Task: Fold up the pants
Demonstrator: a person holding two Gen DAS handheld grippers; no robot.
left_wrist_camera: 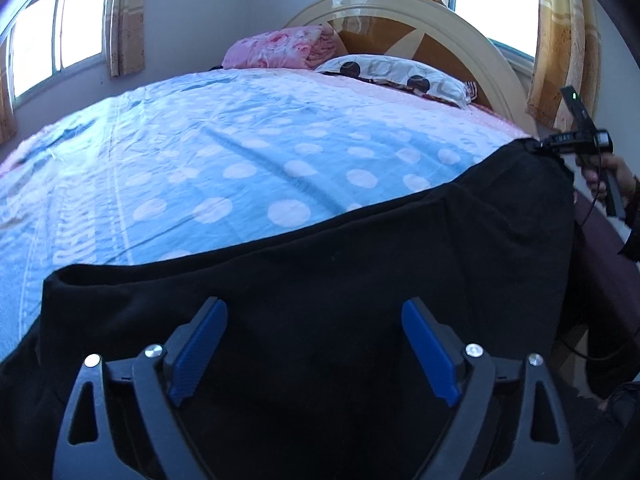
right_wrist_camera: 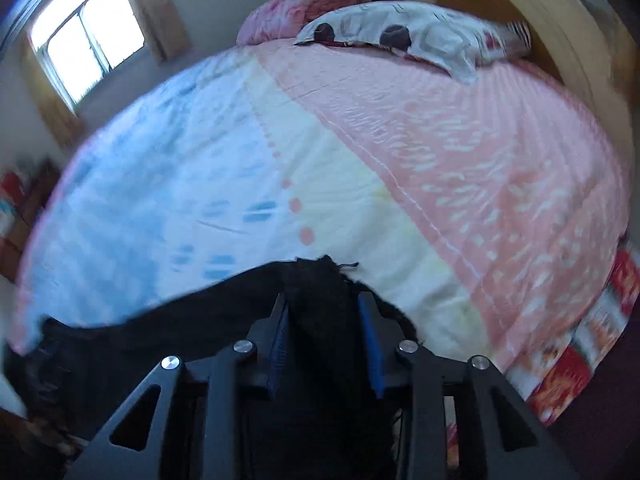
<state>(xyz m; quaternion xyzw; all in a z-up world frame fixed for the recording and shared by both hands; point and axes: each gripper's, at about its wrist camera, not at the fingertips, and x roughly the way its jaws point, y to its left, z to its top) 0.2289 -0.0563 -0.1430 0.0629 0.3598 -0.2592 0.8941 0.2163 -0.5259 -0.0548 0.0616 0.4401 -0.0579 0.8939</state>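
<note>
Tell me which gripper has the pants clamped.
The right gripper: its jaws pinch the black pants. The left gripper hovers over them, jaws wide apart.

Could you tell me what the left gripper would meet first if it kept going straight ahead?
Most likely the black pants: the open left gripper hovers over them, with the bedspread beyond. Depth is unclear.

We're in a home bedroom: bed (left_wrist_camera: 200,160) with a blue polka-dot and pink patterned sheet, rounded wooden headboard (left_wrist_camera: 404,20), patterned pillow (left_wrist_camera: 396,74), folded pink blanket (left_wrist_camera: 280,48). We see curtained windows (left_wrist_camera: 60,28) on two walls, daylight coming in.
</note>
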